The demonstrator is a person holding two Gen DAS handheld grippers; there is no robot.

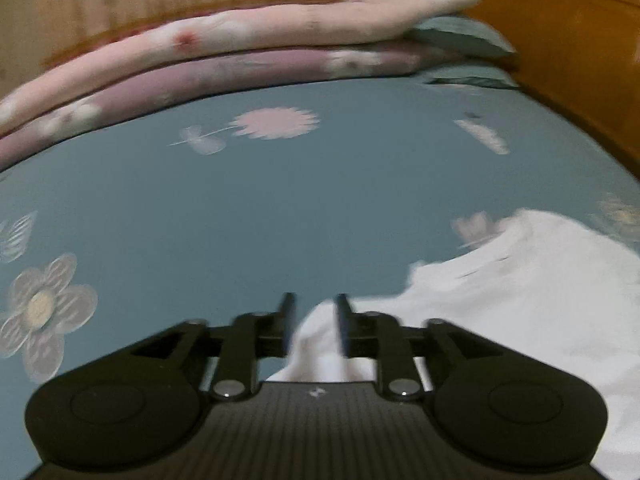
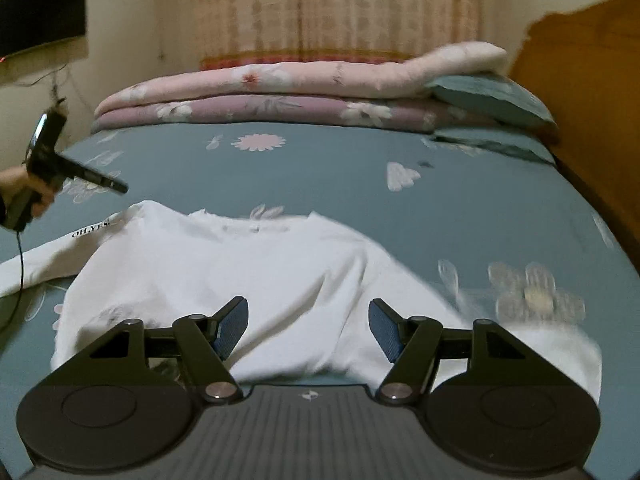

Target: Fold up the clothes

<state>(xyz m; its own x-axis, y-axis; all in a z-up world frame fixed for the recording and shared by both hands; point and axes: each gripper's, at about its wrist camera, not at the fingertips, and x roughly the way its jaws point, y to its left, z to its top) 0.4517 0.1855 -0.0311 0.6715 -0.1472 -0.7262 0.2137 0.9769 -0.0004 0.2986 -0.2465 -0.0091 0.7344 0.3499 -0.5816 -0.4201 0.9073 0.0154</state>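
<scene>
Blue floral bedsheet [image 2: 320, 168], white shirt [image 2: 256, 264] spread flat, left hand-held gripper [image 1: 313, 304] pinching fabric

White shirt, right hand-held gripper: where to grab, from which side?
Take the white shirt at its right sleeve, coming down from above: it lies flat on the bed sheet just ahead of the open right hand-held gripper, so pinch its edge.
</scene>
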